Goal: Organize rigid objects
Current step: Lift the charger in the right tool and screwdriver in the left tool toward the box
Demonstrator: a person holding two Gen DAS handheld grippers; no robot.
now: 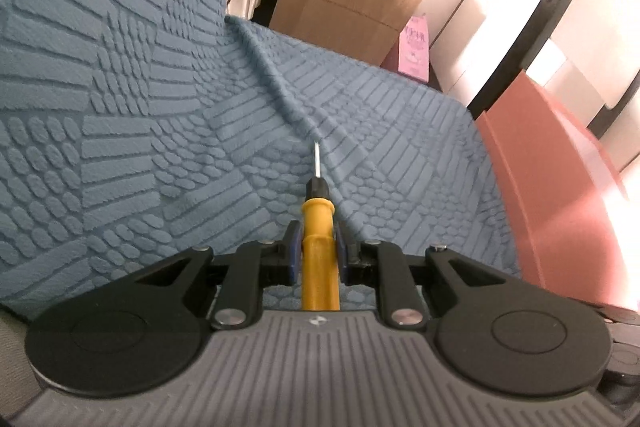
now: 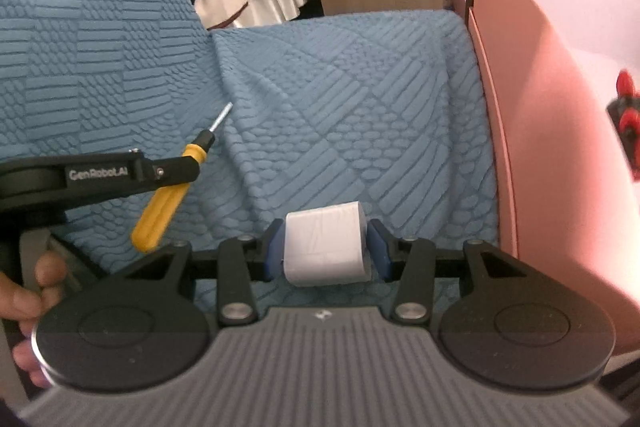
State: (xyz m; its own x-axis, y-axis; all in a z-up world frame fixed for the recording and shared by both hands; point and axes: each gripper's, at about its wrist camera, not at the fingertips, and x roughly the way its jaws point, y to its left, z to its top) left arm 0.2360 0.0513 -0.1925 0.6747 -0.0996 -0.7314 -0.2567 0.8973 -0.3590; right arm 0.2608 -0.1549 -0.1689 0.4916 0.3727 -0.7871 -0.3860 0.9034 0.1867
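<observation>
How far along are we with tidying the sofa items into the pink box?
Done: a red-and-black item already sits in the pink box. In hand: left gripper is shut on the yellow screwdriver; right gripper grips the white block. Left: both go into the box.

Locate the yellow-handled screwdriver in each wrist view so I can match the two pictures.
Left wrist: the yellow-handled screwdriver with a black collar sits bottom centre, clamped in the left gripper, tip pointing up the picture.
Right wrist: left of centre, slanting up to the right.
Shared landmark: the blue textured sofa cover.
</observation>
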